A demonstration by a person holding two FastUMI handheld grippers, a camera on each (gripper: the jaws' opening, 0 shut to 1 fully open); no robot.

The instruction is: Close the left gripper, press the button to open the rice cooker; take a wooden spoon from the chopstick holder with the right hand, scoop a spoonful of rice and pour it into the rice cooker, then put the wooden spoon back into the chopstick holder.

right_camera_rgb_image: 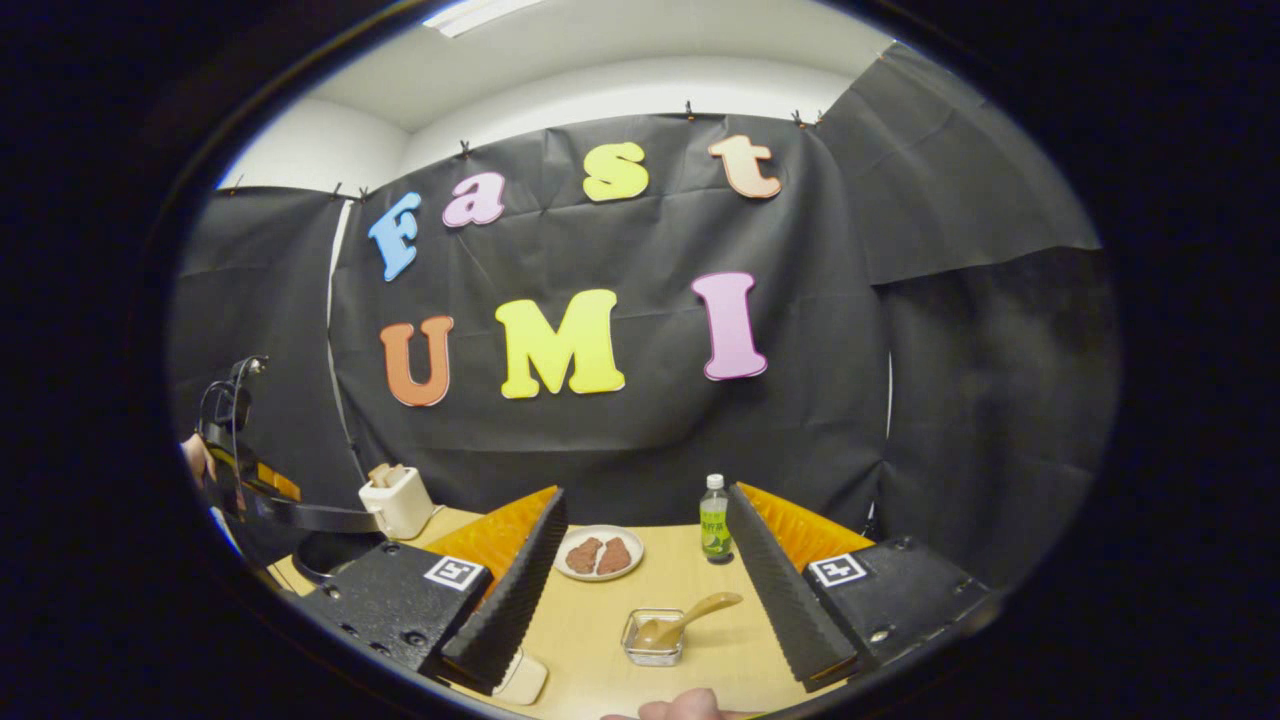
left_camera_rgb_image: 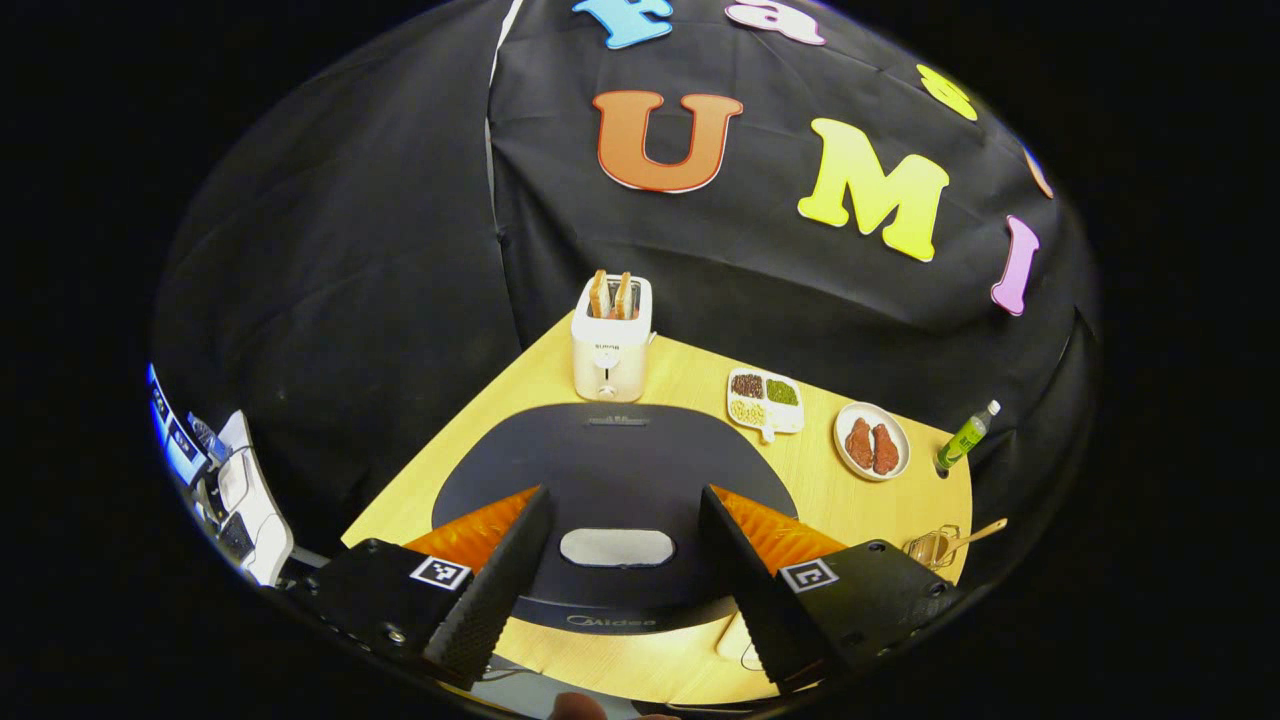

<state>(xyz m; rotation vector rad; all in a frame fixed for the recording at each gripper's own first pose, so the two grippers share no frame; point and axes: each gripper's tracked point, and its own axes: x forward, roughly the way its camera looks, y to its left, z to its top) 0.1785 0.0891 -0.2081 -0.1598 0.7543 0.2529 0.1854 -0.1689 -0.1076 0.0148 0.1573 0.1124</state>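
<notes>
The black rice cooker [left_camera_rgb_image: 610,470] lies right under my left gripper [left_camera_rgb_image: 625,492], its lid down and the grey oval button [left_camera_rgb_image: 617,547] between the open fingers. Nothing is held there. In the right gripper view the cooker [right_camera_rgb_image: 322,552] is at the far left, with the other gripper and a hand [right_camera_rgb_image: 196,458] above it. The wooden spoon [right_camera_rgb_image: 690,612] rests with its bowl in a small glass dish [right_camera_rgb_image: 652,640], just ahead of my right gripper [right_camera_rgb_image: 648,495], which stands open and holds nothing. The spoon [left_camera_rgb_image: 968,537] and dish also lie at the table's right edge.
On the wooden table [left_camera_rgb_image: 700,385] stand a white toaster [left_camera_rgb_image: 611,340] with bread, a divided snack plate [left_camera_rgb_image: 765,402], a plate of meat [left_camera_rgb_image: 871,442] and a green bottle [left_camera_rgb_image: 965,436]. A small cream object [right_camera_rgb_image: 522,680] lies by the right gripper's left finger.
</notes>
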